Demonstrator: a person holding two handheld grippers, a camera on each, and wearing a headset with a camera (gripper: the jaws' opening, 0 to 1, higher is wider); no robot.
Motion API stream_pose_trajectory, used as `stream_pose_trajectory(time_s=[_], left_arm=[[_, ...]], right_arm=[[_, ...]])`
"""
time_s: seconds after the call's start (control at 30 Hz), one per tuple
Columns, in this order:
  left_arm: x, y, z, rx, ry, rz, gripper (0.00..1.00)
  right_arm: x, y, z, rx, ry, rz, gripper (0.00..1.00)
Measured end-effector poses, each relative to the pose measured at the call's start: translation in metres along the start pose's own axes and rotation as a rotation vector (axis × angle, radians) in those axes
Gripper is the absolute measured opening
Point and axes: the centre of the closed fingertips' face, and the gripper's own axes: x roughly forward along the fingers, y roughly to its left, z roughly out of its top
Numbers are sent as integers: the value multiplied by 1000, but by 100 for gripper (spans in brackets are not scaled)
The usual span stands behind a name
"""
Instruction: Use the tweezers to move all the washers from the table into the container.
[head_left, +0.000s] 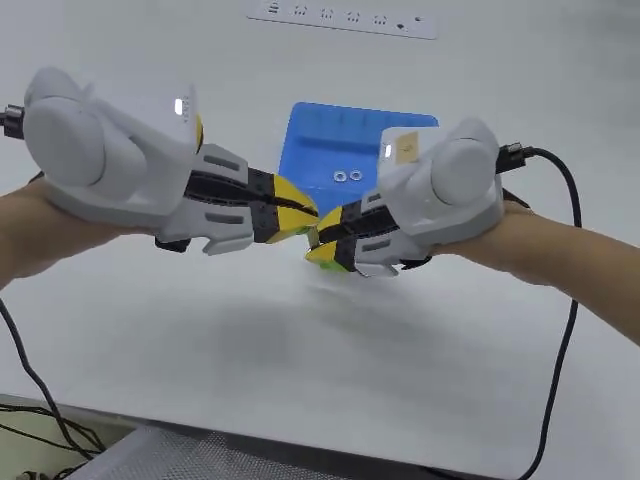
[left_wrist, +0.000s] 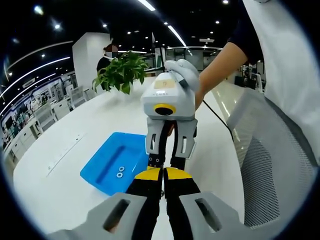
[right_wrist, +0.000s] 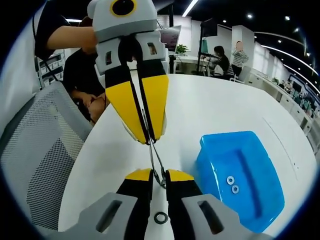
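- Head view: we record the left tongs (head_left: 300, 215), a white body with black-and-yellow jaws, and the right tongs (head_left: 320, 238) of the same make. They are held tip to tip above the plain white desk (head_left: 300, 350). Behind them stands a shallow blue plastic container (head_left: 320, 130) holding two small steel ring washers (head_left: 347, 177).
- Left gripper view: the left tongs are clenched, their yellow pads all but touching. The right tongs face them head-on. The container (left_wrist: 131, 145) lies low and to the left of the meeting point, well apart from it.
- Right gripper view: a pair of thin steel tweezers (right_wrist: 154, 157) bridges the two tongs, its long axis running from one to the other. One end is clamped in the left tongs. The other end sits between the right pads, which we judge to be pinched onto it.
- Same view: one loose dark ring washer (right_wrist: 161, 218) rests on the desk just beneath the right tongs, framed between their jaws. The container sits off to the right, apart from this washer.
- Judgement: the right tongs are the nearer to the loose washer. The tweezers lie along the line between the tongs and do not point at the washer, so we expect their tips must be turned down toward it.
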Motion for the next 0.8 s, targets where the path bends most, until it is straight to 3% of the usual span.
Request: stream_pose_trajectory(time_s=[0.13, 0.43, 0.63, 0.8], left_arm=[[1, 1, 1, 13, 14, -2, 5], [4, 2, 2, -14, -4, 31, 6], [4, 2, 1, -23, 1, 37, 6], [3, 1, 1, -32, -4, 45, 12]], right_arm=[[-1, 0, -1, -18, -3, -14, 10], [-2, -1, -2, -31, -7, -43, 10], [-1, 0, -2, -26, -6, -37, 10], [-2, 0, -2, -17, -9, -38, 9]])
